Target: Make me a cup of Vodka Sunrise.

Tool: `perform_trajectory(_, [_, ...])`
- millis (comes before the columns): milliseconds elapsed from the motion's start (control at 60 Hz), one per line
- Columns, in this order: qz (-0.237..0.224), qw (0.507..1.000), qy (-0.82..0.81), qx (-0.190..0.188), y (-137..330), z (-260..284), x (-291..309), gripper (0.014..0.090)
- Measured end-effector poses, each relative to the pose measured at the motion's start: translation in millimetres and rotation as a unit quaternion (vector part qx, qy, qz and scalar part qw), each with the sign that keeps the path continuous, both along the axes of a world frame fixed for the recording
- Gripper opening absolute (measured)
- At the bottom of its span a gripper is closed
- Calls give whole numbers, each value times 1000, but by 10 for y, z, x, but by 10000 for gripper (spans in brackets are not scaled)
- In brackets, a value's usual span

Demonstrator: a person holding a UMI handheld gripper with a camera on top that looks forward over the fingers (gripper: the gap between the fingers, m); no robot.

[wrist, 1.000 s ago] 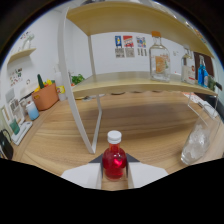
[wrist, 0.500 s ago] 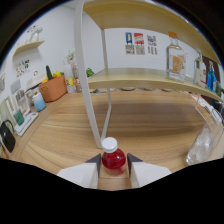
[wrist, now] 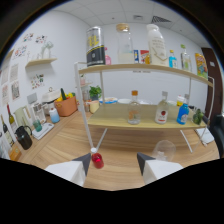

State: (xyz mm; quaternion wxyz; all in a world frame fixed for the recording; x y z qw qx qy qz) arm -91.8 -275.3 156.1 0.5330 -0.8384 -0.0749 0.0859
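A small red bottle (wrist: 97, 159) with a white cap stands upright on the wooden table (wrist: 120, 172), close to the left fingertip (wrist: 84, 161) and just ahead of it. My gripper (wrist: 114, 164) is open, with a wide gap between the fingers and nothing pressed on the bottle. A clear glass (wrist: 164, 149) stands on the table beyond the right finger. On the lower shelf (wrist: 150, 123) are a clear bottle (wrist: 133, 110) with a brown cap, a second clear bottle (wrist: 161, 112) and a blue bottle (wrist: 183, 112).
The white shelf post (wrist: 85, 115) rises just behind the red bottle. The upper shelf (wrist: 145, 68) holds a dark-labelled container (wrist: 94, 46) and tall bottles. A side counter further off, beyond the left finger, carries an orange pot (wrist: 65, 105), a black kettle (wrist: 22, 137) and small bottles.
The fingers were shut on the red bottle before. Now they have opened and drawn back and upward, leaving the bottle standing on the table.
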Motion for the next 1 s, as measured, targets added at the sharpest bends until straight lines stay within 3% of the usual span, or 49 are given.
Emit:
perform_trajectory(250, [-75,997,-18,-19,-328,-83,1139,851])
perform_trajectory(467, [-99,995,-11,-20,-441,-31,1580,853])
perform_trajectory(767, [-92,995,14,40,-182,832,1756,851])
perform_trajectory(1000, [-124,988,20,91,209,1755,2256,854])
